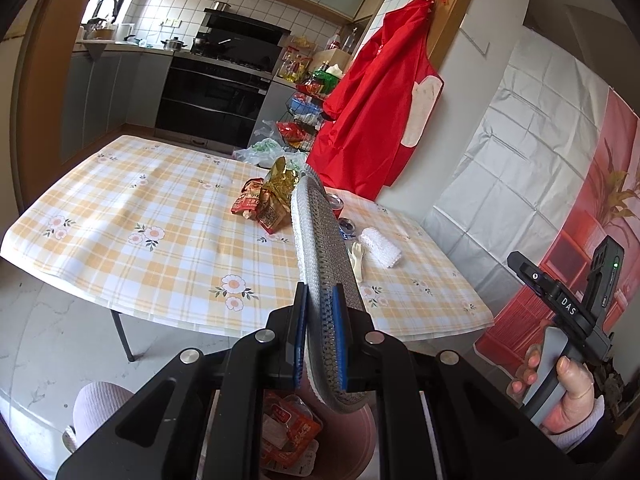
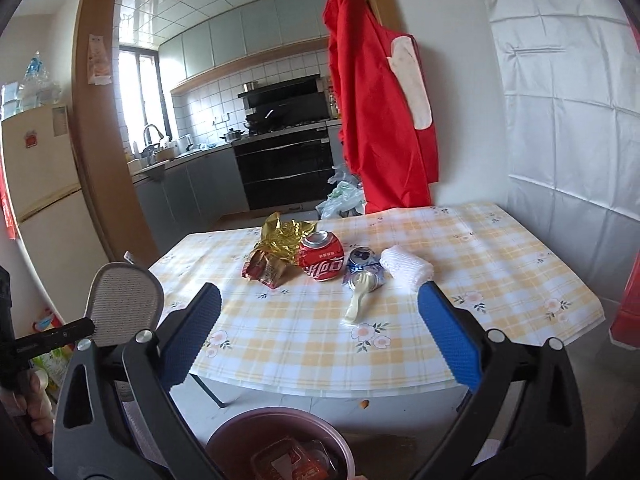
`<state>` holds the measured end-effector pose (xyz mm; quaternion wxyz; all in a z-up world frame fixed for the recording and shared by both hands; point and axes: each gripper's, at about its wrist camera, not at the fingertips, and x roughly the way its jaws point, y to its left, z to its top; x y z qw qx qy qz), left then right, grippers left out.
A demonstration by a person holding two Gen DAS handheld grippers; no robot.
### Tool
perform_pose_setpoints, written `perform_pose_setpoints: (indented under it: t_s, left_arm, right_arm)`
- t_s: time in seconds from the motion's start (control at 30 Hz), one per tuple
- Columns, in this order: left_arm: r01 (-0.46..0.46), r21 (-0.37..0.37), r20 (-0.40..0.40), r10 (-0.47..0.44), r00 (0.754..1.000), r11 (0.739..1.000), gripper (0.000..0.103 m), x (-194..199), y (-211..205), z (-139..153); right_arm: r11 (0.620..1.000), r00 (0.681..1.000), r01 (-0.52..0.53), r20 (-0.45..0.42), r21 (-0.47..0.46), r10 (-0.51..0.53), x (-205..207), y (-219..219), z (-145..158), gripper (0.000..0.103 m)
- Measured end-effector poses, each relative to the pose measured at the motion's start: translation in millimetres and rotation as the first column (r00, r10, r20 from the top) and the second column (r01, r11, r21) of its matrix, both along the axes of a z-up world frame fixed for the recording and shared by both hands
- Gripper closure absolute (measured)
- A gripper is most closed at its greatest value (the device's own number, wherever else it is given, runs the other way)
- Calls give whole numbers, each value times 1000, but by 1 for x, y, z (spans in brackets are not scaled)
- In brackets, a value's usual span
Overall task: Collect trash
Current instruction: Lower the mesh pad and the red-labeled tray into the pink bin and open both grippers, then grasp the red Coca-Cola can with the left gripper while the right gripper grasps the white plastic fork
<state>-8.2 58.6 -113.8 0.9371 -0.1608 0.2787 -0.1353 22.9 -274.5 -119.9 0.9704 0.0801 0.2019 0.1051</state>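
Note:
My left gripper [image 1: 323,340] is shut on a grey shoe insole [image 1: 320,232], held upright above a pink trash bin [image 1: 356,436] that has red wrappers in it. The insole also shows in the right wrist view [image 2: 122,304]. My right gripper [image 2: 320,328] is open and empty, above the bin [image 2: 280,440], short of the table. On the checked tablecloth [image 2: 400,340] lie a gold wrapper [image 2: 284,240], a red snack packet [image 2: 264,270], a crushed red cola can [image 2: 322,262], a crushed blue can [image 2: 364,268], a white plastic spoon [image 2: 356,300] and white foam netting [image 2: 406,268].
A red apron [image 2: 380,120] hangs on the wall behind the table. Plastic bags [image 2: 340,196] lie on the floor past the table's far edge. A stove and counters stand at the back. A fridge [image 2: 36,184] stands at the left.

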Motion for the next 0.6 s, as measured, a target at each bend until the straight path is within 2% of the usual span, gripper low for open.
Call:
perform_pose_setpoints:
  t_s: [0.2,0.27,0.3,0.37,0.4,0.5,0.6]
  left_arm:
    - [44,-4,18,-44,999,999,91,-2,-8,4]
    - [76,-13,32,-75,997,997,87,-1,-13,6]
    - [81,-14,37,-80,996,997,81,-1,-14,6]
    - [32,-2,46,-32,998,999,13,-2,-14,7]
    - [-15,-13,77,16,997,1000,10,-7,-10,9]
    - [-42,-50,112,47,993,998,8,-11,1,14]
    - [-149,21,121,145,982,989,6,-13,5,17]
  right_arm:
    - [1000,1000,-1,-9,-8,1,2,1,-4,6]
    - [1000,1000,-4,-8,-7,4,2,3,-4,6]
    - [1000,1000,-4,-7,-7,4,2,3,-4,6]
    - [1000,1000,-2,-1,-7,2,2,3,-4,6]
    - [1000,1000,0,1,-9,0,1,3,-3,6]
    - [1000,1000,10,1,-12,-10,2,2,-4,6]
    - [1000,1000,21,-11,-5,-21,3,1,-6,6]
